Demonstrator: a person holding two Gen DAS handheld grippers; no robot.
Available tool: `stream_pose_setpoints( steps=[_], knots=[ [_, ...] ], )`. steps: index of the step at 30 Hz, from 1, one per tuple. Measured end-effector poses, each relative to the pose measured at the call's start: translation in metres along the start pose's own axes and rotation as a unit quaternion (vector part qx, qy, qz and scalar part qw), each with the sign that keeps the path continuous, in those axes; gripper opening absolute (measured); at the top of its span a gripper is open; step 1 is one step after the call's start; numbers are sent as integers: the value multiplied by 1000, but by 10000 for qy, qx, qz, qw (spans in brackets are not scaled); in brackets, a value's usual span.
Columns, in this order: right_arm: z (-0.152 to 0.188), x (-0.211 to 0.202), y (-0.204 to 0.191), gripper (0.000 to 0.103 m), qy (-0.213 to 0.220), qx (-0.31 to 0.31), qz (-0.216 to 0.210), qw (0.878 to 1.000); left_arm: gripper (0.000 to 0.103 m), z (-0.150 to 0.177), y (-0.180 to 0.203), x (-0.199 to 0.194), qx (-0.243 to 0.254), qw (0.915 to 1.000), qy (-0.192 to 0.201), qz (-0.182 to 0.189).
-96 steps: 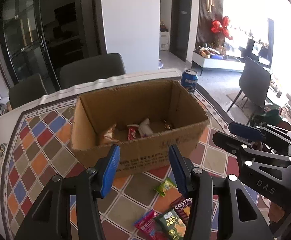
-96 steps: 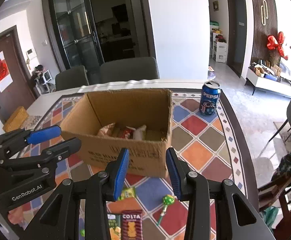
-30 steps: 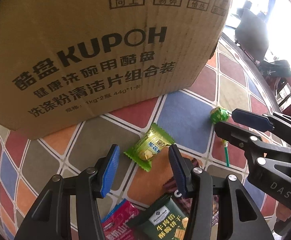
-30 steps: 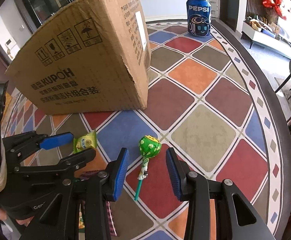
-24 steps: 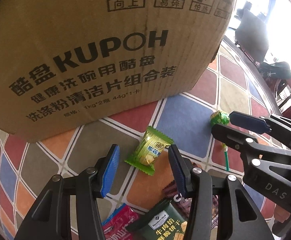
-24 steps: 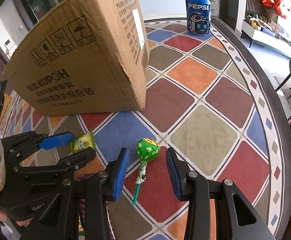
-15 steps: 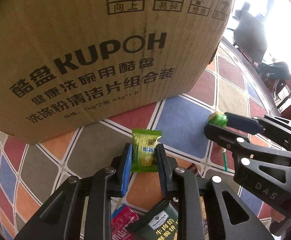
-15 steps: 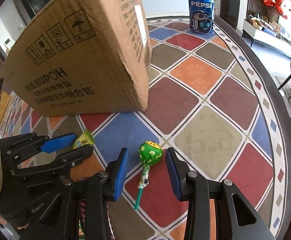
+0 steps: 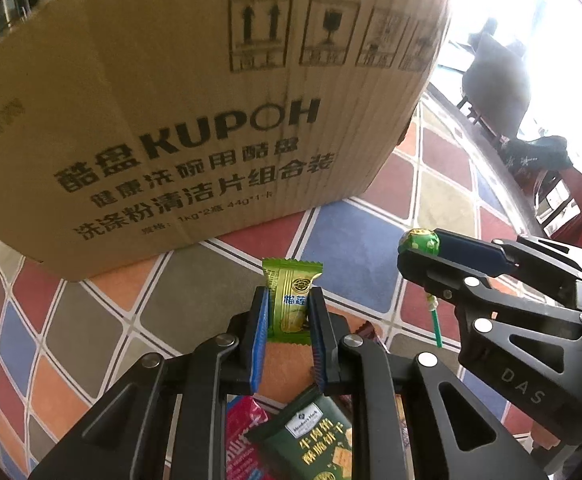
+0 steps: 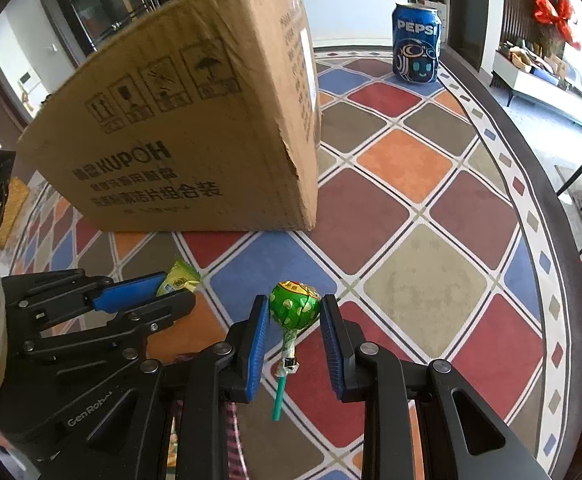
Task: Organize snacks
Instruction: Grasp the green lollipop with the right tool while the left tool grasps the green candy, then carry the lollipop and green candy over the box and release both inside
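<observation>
Candy [image 9: 291, 304] clenched in left gripper [image 9: 289, 320]; lollipop [image 10: 295, 305] clenched in right gripper [image 10: 295, 320]: lift both clear over box [image 10: 195, 132] wall.

Both wrist views, low and close, share the cardboard box [image 9: 195, 120].

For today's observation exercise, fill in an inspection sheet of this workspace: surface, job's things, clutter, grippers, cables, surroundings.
Surface: table under a multicoloured diamond-pattern cloth.
Job's things: cardboard box; green candy packet; green lollipop; dark green cracker packet and pink packet lying nearer.
Clutter: Pepsi can upright, beyond the box.
Grippers: left gripper shut on the candy packet; right gripper fingers against the lollipop head.
Cables: nothing seen.
Surroundings: glass doors, chair, red bow.
</observation>
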State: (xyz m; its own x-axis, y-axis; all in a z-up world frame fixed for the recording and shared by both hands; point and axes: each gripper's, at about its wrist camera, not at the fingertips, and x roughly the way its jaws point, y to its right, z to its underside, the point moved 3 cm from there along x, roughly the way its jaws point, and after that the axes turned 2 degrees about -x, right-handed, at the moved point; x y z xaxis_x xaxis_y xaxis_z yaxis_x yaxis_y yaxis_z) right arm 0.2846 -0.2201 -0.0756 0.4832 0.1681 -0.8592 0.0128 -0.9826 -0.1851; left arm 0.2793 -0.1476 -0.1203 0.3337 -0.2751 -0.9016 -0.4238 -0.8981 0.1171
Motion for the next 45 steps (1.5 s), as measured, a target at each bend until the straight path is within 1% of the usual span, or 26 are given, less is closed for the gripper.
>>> stream_pose_setpoints(
  steps=[5,11,19,27,35,45],
  knots=[
    [-2,-11,-5,27,104,-54,-38,9999,20,3,-4,-15,-81,9998,150,33],
    [-6,-27,-13,27,266,-103,-86,9996,20,10,-9,-44,-125,9990,428,15],
    [-10,-54,-28,27,576,-253,-192,9978,20,14,-17,-90,-174,9963,844,-28],
    [-18,-80,-40,27,908,-411,-261,9947,20,18,-17,-121,-226,9927,1182,-23],
    [-33,-104,-51,27,1238,-501,-320,9905,20,6,-14,-143,-283,9885,1486,-59],
    [-58,-125,-64,27,1570,-580,-376,9852,20,-16,-25,-176,-299,9816,1876,-195]
  ],
)
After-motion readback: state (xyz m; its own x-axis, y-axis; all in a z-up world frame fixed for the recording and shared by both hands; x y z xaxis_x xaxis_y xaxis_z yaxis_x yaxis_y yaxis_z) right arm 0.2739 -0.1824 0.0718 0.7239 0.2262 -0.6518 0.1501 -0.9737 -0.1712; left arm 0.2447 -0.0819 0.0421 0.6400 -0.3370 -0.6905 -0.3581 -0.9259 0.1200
